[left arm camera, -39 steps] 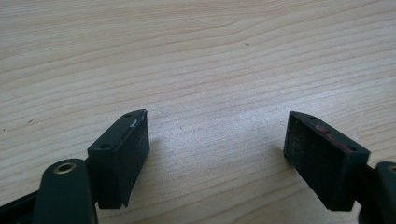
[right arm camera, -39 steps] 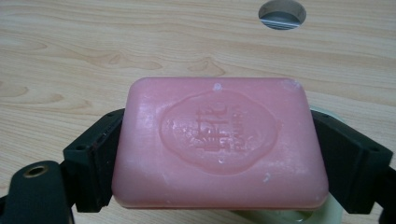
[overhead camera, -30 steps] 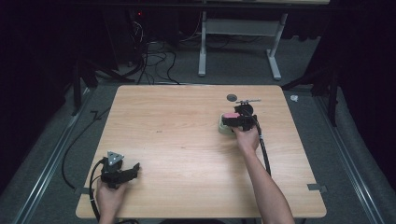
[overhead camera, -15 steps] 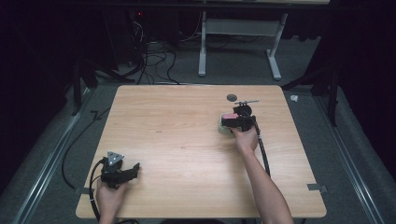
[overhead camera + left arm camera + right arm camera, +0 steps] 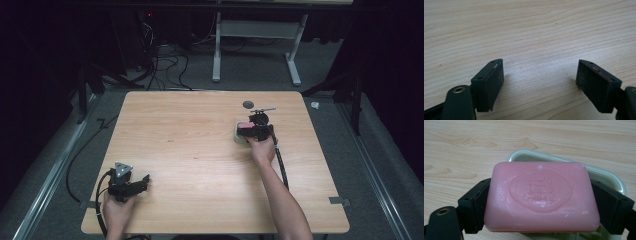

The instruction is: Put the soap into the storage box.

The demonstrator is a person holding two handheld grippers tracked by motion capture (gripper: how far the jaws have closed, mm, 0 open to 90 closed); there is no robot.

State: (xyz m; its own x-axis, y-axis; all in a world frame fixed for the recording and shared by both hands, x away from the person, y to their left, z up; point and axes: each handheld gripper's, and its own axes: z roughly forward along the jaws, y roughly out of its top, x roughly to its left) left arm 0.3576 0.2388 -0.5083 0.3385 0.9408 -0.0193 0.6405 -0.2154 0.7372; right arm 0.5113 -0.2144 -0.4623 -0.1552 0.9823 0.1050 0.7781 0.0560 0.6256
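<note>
Over the pale green soap dish (image 5: 616,181), toward the far right of the table (image 5: 200,145): pink soap bar (image 5: 541,195) pinched by the right hand-held gripper (image 5: 541,207).
Lying flat, long axis running jaw to jaw, stamped oval crest facing up, legible from the right gripper view; from the high view, merely a pink sliver (image 5: 246,128). Near the front left corner, left hand-held gripper (image 5: 540,82) spread wide over bare wood.
</note>
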